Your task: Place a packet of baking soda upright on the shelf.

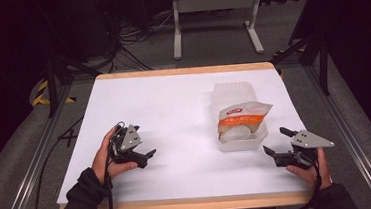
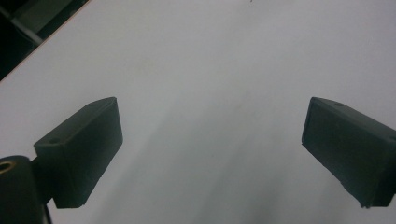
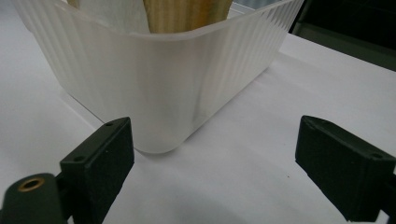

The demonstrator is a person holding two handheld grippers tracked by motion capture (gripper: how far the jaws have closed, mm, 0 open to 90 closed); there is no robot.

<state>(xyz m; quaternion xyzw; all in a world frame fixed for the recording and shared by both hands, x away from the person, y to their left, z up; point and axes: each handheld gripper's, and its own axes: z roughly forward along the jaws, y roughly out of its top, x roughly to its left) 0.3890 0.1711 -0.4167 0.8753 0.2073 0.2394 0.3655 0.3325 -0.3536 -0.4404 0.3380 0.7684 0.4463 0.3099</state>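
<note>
Translucent tub (image 1: 240,139) with one pouch (image 1: 242,118) (orange-printed), two spread-fingered grippers nearby.

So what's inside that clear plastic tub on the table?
An orange and white bag stands in the tub, sticking up above the rim. What lies under the bag at the bottom is hidden by it.

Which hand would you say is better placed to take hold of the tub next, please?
The right. Its tongs are open and aimed at the tub's near corner, close by. The left tongs sit across the table, facing bare surface.
</note>
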